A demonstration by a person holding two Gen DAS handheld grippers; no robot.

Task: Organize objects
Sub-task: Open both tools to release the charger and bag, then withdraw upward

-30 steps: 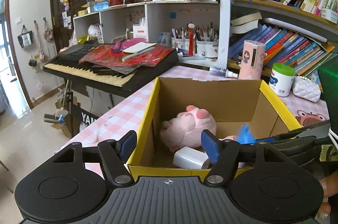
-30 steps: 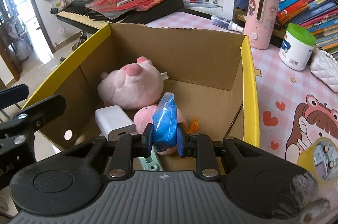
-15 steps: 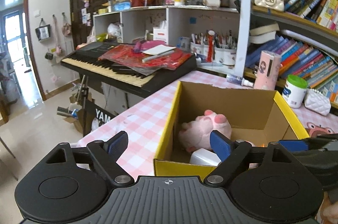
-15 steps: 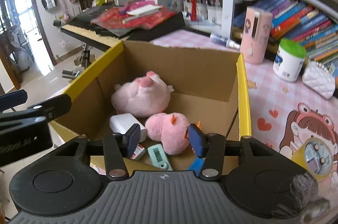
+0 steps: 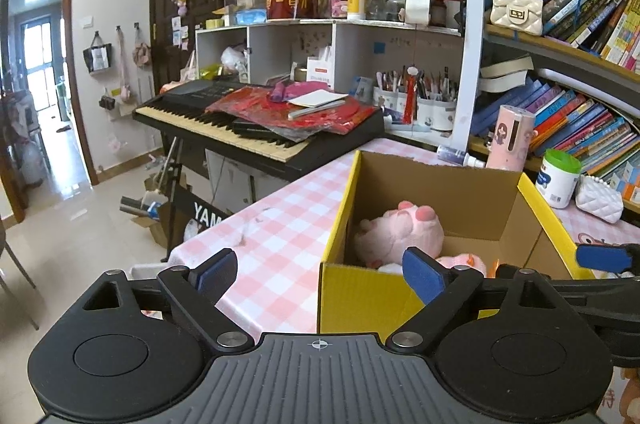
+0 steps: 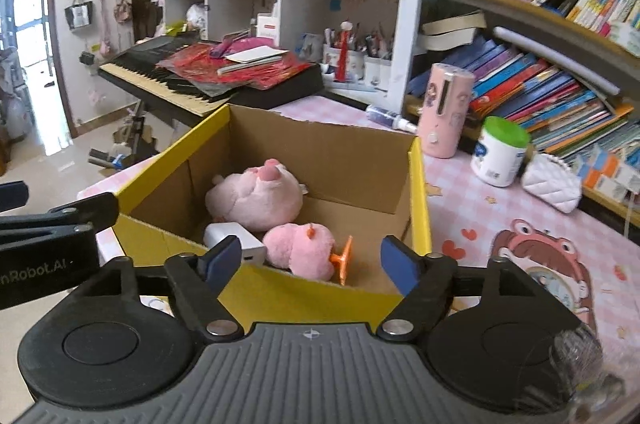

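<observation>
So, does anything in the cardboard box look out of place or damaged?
The cardboard box has a ragged, torn far edge. Inside, two pink plush toys and a white charger lie loosely piled; nothing looks spilled.

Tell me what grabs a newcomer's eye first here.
The yellow-edged cardboard box on the pink checked table, with a big pink plush and a smaller pink plush lying inside. Behind it, a keyboard heaped with red papers, and crammed bookshelves at right.
</observation>
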